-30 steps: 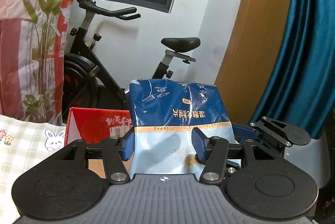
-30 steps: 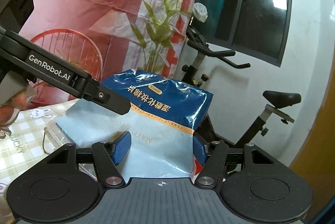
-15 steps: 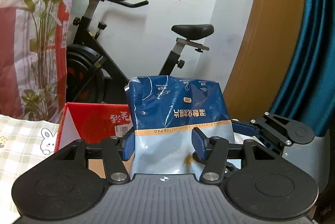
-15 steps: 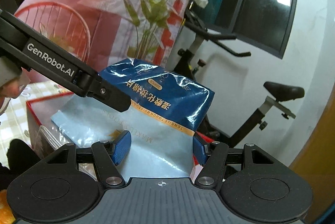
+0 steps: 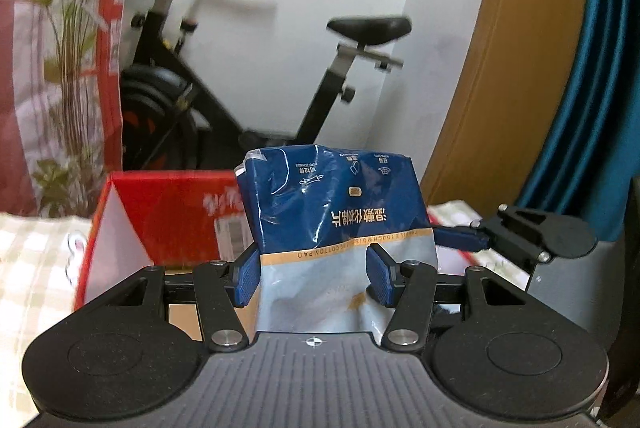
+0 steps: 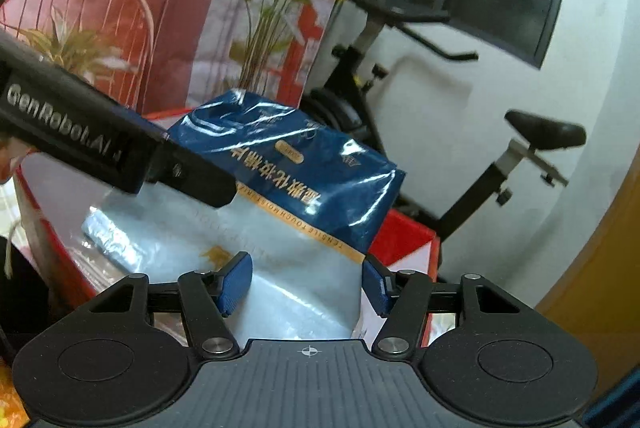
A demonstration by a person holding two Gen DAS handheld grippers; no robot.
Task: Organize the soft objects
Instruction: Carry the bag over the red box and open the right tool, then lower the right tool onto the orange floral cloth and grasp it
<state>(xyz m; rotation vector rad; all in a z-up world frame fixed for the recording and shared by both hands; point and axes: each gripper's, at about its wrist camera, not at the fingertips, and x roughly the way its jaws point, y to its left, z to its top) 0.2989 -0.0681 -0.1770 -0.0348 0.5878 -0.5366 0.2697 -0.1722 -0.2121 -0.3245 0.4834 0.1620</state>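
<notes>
A soft blue and pale grey pack of cotton pads [image 5: 336,220] is held between both grippers. My left gripper [image 5: 314,278] is shut on one side of the pack. My right gripper [image 6: 306,284] is shut on the other side of the same pack [image 6: 288,195]. The pack hangs over an open red cardboard box [image 5: 160,216], which also shows under the pack in the right wrist view [image 6: 404,236]. The right gripper's finger [image 5: 536,232] shows at the pack's right in the left wrist view. The left gripper's arm [image 6: 100,139] crosses the right wrist view.
A black exercise bike [image 5: 248,67] stands behind the box by a white wall. A checked cloth with a rabbit print [image 5: 36,268] covers the table at the left. A teal curtain [image 5: 592,87] and a wooden panel [image 5: 480,67] are at the right.
Both grippers have carried the pack down and forward, nearer the red box. The box now fills more of both views. The grip on the pack is unchanged.
</notes>
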